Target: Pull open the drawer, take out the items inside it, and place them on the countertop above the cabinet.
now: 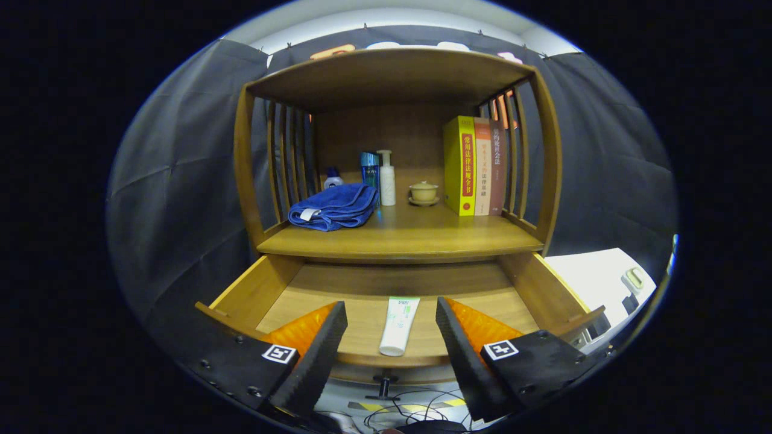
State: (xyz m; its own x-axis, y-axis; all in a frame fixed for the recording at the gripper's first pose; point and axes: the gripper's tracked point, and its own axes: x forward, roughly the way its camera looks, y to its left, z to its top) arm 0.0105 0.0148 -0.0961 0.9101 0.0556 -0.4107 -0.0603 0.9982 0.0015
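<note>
The wooden drawer (253,289) stands pulled open below the cabinet's countertop (404,238). A white and green tube (398,325) lies on the drawer floor, lengthwise, its cap toward me near the drawer's front wall. My gripper (391,325) hovers over the drawer's front, open, its two fingers on either side of the tube with a gap on each side. Neither finger touches the tube.
On the countertop lie a folded blue towel (333,207), a small bottle (333,178), a blue box (369,169), a white pump bottle (386,179), a lidded cup (423,192) and three upright books (476,166). A shelf roof (392,75) overhangs. Cables (398,410) lie below the drawer.
</note>
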